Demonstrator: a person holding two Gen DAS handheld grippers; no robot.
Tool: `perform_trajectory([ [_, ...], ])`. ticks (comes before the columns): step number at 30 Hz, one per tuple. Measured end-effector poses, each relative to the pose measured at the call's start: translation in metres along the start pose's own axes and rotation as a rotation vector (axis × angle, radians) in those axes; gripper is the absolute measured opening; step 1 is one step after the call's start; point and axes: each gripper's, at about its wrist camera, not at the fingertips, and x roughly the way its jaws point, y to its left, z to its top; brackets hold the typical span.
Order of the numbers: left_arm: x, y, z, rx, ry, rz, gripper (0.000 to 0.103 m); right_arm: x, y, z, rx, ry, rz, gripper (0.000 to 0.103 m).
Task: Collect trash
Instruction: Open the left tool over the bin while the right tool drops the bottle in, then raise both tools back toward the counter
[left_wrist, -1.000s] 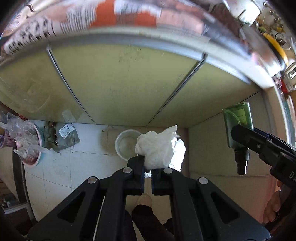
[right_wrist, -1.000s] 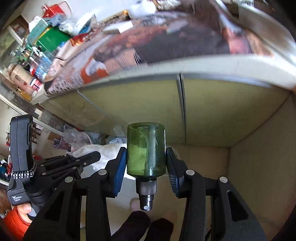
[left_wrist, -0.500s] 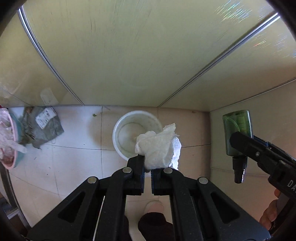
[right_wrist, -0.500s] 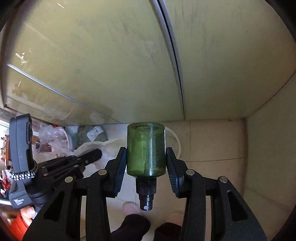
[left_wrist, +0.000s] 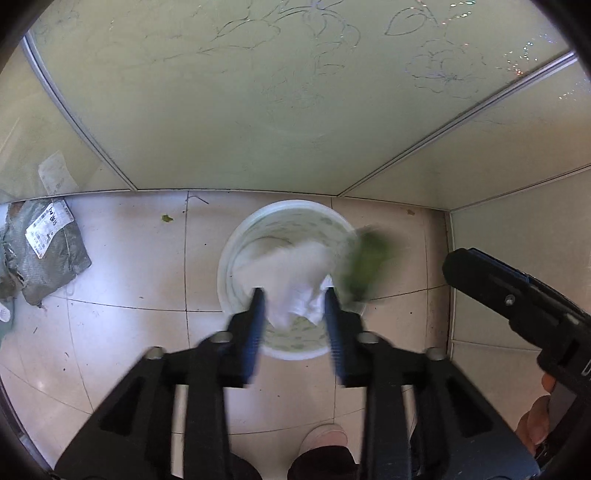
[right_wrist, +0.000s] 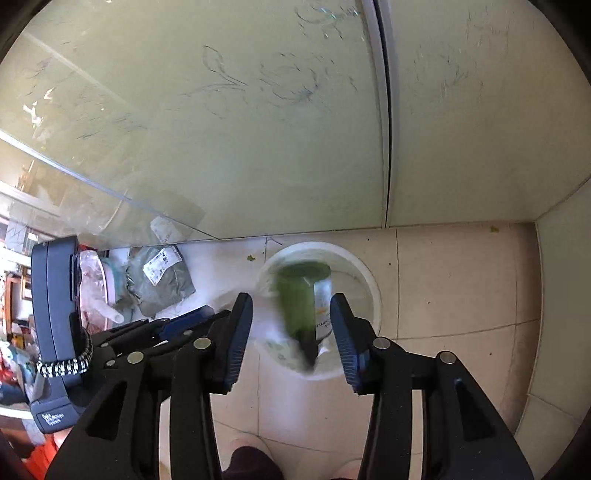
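Both grippers hang over a white bin (left_wrist: 236, 254) that stands on the tiled floor (left_wrist: 122, 258) against a frosted glass panel (left_wrist: 258, 110). The left gripper (left_wrist: 293, 295) has its jaws apart, and a crumpled white tissue (left_wrist: 295, 273) shows blurred between them, free of both pads, over the bin's mouth. The right gripper (right_wrist: 291, 306) also has its jaws spread wide; a green bottle (right_wrist: 301, 295), smeared with motion, sits in the gap between them without touching either pad, seen against the inside of the bin (right_wrist: 365, 280). From the left camera the bottle (left_wrist: 364, 258) is a green blur at the bin's right rim, just beside the tissue. Left of the bin, well apart, a grey parcel (left_wrist: 44, 251) with a white label lies on the floor. The person's foot (left_wrist: 325, 439) shows below the left gripper.
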Motion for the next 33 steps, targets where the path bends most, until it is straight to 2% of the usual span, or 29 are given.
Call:
perform_trajectory([
  [4,-0.015,-0.002,-0.002,0.012,0.004,0.029,0.037,-0.010,-0.011,0.002,0.025,0.010,0.000,0.044],
  [7,-0.041,-0.006,-0.003,0.025,-0.009,0.053,0.037,-0.024,-0.011,0.004,0.022,0.015,-0.024,0.044],
  [13,-0.125,-0.027,-0.003,0.040,-0.048,0.072,0.037,-0.099,0.003,0.008,0.011,0.026,-0.044,0.044],
  [20,-0.250,-0.057,-0.002,0.069,-0.096,0.068,0.037,-0.208,0.048,0.017,0.020,-0.014,-0.072,0.044],
  [25,-0.345,-0.078,0.001,0.092,-0.158,0.050,0.037,-0.294,0.082,0.023,0.015,-0.071,-0.077,0.044],
  [30,-0.453,-0.095,0.002,0.139,-0.289,0.046,0.037,-0.376,0.130,0.027,0.005,-0.182,-0.067,0.044],
  [33,-0.515,-0.102,0.002,0.162,-0.384,0.052,0.042,-0.423,0.157,0.029,-0.016,-0.272,-0.078,0.045],
])
